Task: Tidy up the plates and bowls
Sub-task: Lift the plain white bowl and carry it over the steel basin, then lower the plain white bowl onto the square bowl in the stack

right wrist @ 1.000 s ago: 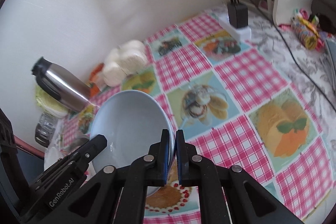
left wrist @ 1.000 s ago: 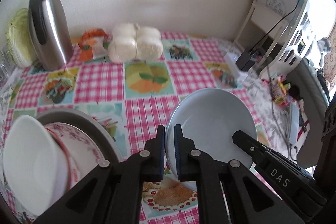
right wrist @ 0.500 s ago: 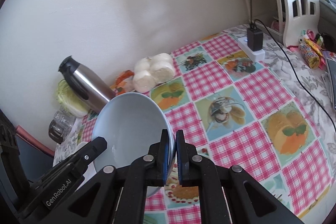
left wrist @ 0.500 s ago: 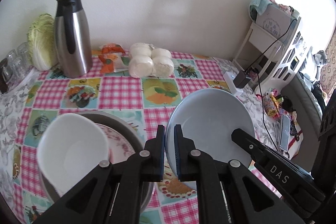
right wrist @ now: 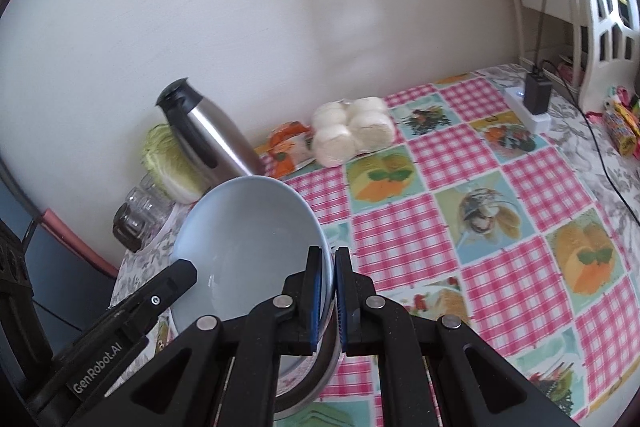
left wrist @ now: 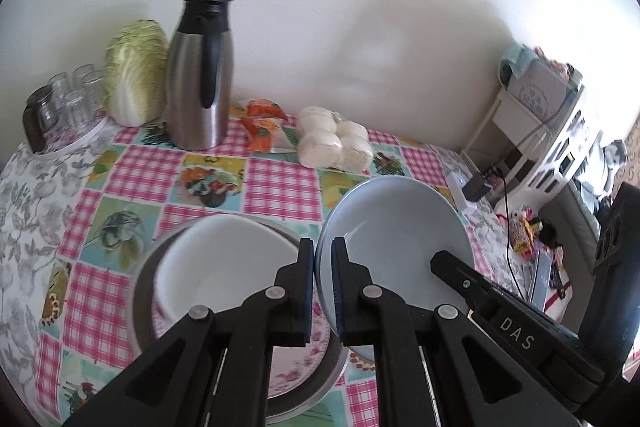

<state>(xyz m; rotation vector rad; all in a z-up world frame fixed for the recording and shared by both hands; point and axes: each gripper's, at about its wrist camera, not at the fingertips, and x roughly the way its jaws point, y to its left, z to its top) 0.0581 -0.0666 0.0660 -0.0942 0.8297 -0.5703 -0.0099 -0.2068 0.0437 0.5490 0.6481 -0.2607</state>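
Item: pale blue bowl (left wrist: pixel 394 235), carried in the air between my two tools, tilted, its hollow facing the cameras. It hangs above the tabletop (left wrist: pixel 276 183), just right of the stack.

Left tool (left wrist: pixel 322 267): clenched on the bowl's left rim, the rim pinched between the blue pads.

Right tool (right wrist: pixel 333 277): clenched on the opposite rim; its black body shows at the bowl's far edge in the left wrist view.

Stack: white bowl (left wrist: pixel 224 259) resting tilted on a floral plate (left wrist: pixel 296 355), which lies in a grey dish (left wrist: pixel 140 279).

Bystanders: steel thermos jug (left wrist: pixel 198 75), napa cabbage (left wrist: pixel 134 71), glasses (left wrist: pixel 68 95), bagged buns (left wrist: pixel 334 143), all at the wall, well apart from the work.

Step in hand, as I judge it: transporting the blue bowl toward the stack.

Next move calls for: both tools travelling together so the rim does not twist, levelling the bowl, centring it over the white bowl, lowering, then releasing both sides. The white bowl's tilt may make nesting uneven.
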